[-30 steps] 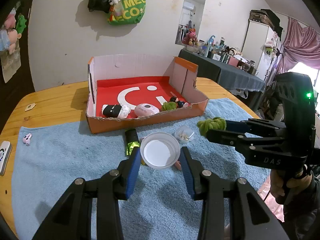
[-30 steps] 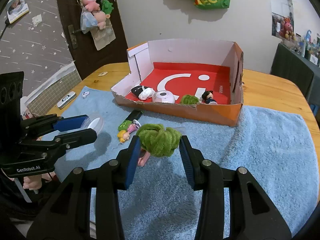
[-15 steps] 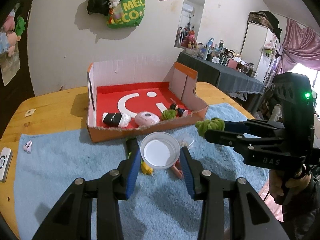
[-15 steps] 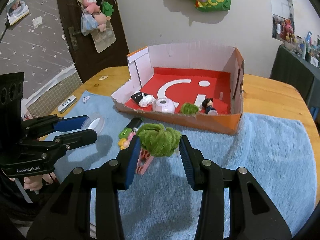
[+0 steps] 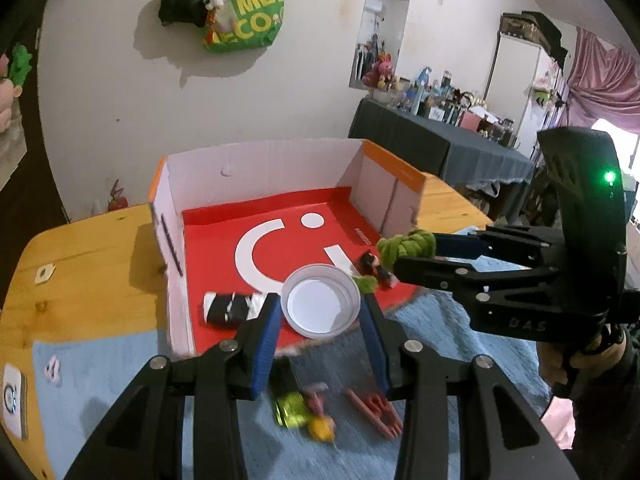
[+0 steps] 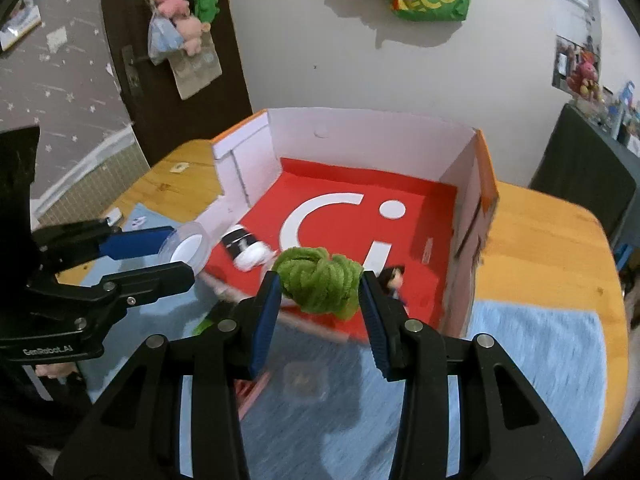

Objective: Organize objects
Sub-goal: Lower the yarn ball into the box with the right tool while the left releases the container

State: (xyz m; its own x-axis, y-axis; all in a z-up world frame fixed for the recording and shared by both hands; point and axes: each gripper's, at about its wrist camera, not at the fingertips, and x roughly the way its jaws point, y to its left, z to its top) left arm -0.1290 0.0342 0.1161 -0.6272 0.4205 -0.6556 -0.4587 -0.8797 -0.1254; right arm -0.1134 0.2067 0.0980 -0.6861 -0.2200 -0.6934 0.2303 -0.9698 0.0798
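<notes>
My left gripper (image 5: 320, 316) is shut on a clear round plastic lid (image 5: 321, 305) and holds it above the front edge of the open red cardboard box (image 5: 224, 224). My right gripper (image 6: 319, 288) is shut on a green yarn ball (image 6: 318, 282), held over the box's front edge (image 6: 464, 184). The right gripper with the yarn also shows in the left wrist view (image 5: 404, 248). In the box lie a black-and-white roll (image 5: 230, 308), a small green ball (image 5: 366, 283) and a small dark-haired figure (image 6: 394, 276).
On the blue towel (image 5: 100, 392) in front of the box lie a yellow-green toy (image 5: 298, 412), a pink clip (image 5: 374, 406) and a small clear container (image 6: 302, 378). The wooden table (image 6: 540, 240) extends right. A white device (image 5: 12, 394) lies at the left edge.
Both grippers have risen and moved forward toward the box, carrying the lid and the yarn ball; they now hang over its front edge instead of over the towel.
</notes>
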